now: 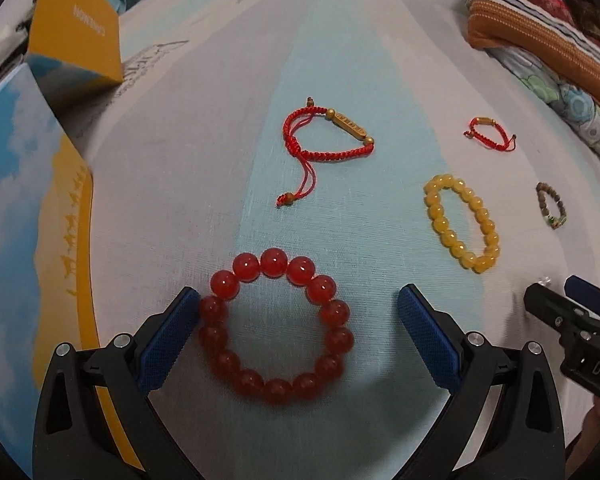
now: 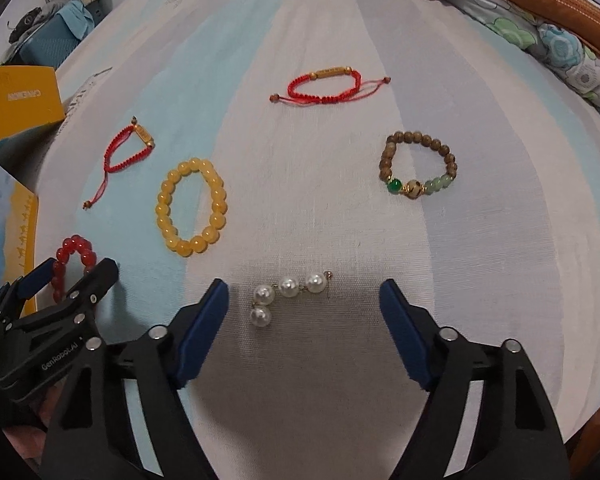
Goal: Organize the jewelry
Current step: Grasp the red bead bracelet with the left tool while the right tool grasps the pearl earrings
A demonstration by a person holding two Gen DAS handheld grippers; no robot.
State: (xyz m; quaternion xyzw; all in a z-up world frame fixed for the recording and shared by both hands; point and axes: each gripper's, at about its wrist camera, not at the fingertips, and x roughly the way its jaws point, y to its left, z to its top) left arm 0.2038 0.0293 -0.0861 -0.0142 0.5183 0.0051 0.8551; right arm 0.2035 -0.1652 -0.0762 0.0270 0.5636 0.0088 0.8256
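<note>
— Striped cloth, pale blue and grey, covered the surface [image 2: 340, 208], and the jewelry lay on it piece by piece. Where were the grippers?

— Low over the near edge, both with jaws wide apart and holding nothing. The left gripper [image 1: 298, 334] stood around the red bead bracelet [image 1: 275, 324]; its left pad [image 1: 168, 340] was touching the beads or just beside them, I cannot tell which, and the right pad was clear of them. I think it was placed so to close on the ring of beads.

— And the other one?

— The right gripper [image 2: 304, 334] had the pearl earrings [image 2: 286, 296] between its fingers, untouched. Such small things would need a careful pinch, I believe.

— What lay further out?

— The yellow bead bracelet [image 2: 191, 208] was near, then the wooden bead bracelet [image 2: 418, 166] to the right, and two red cord bracelets, one [image 2: 327, 85] far in the middle and one [image 2: 122, 156] at the left. All were well apart, probably so that each could be taken alone. A yellow and blue box [image 1: 40, 216] stood at the left edge; maybe the pieces belonged there.
</note>
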